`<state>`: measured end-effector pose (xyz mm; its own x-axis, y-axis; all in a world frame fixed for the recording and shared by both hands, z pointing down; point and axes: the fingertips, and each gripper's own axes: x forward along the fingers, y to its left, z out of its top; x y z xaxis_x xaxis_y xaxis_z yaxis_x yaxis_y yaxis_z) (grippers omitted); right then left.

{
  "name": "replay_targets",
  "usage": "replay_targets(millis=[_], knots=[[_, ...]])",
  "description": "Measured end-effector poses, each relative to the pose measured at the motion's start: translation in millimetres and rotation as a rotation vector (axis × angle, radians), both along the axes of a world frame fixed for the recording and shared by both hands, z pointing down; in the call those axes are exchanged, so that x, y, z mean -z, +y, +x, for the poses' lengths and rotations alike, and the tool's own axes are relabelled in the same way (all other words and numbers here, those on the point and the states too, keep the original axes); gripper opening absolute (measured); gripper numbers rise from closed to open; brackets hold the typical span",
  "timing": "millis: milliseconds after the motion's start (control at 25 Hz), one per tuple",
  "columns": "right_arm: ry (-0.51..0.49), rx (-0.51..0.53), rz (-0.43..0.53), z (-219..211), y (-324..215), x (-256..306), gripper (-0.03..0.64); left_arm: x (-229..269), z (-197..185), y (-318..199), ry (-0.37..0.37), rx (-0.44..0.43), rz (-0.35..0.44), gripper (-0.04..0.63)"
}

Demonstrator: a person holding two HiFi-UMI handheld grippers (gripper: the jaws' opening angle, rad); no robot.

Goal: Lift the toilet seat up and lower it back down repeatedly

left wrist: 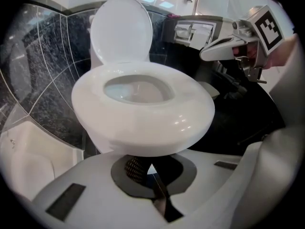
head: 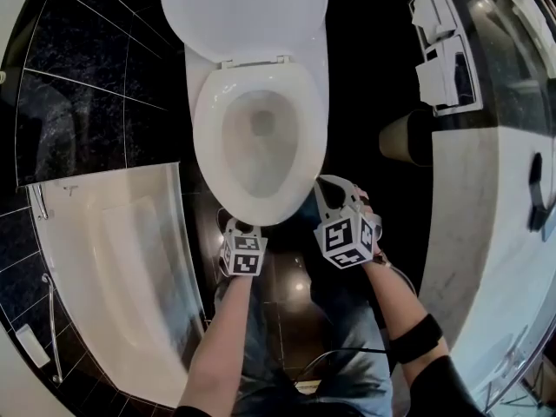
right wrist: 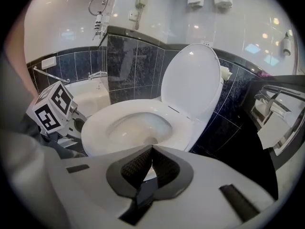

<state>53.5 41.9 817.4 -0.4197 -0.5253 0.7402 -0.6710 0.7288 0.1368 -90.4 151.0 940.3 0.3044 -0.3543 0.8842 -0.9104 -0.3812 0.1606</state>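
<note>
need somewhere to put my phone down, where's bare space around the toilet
Bare: the white counter right of the toilet, and the dark floor between them. The bathtub rim at left is bare too. Crowded: the toilet's front edge, where the left tongs and right tongs, both shut, sit close together.

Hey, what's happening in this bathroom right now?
A person stands facing a toilet with a gripper in each hand. The lid is up and the seat lies down. The left gripper, jaws together, sits at the seat's front edge; the right gripper, shut and empty, is by its right side.
</note>
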Motion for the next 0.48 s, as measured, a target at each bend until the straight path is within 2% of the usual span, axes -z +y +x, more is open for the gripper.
replay_targets(millis=[160, 360, 480], knots=[[0.004, 0.005, 0.002, 0, 1, 1, 0.018, -9, -1, 10, -0.016, 0.016, -0.048, -0.006], [0.003, -0.001, 0.012, 7, -5, 7, 0.018, -10, -2, 14, -0.015, 0.038, -0.059, -0.006], [0.000, -0.008, 0.013, 10, -6, 10, 0.018, -10, -3, 22, -0.027, 0.038, -0.091, -0.006]])
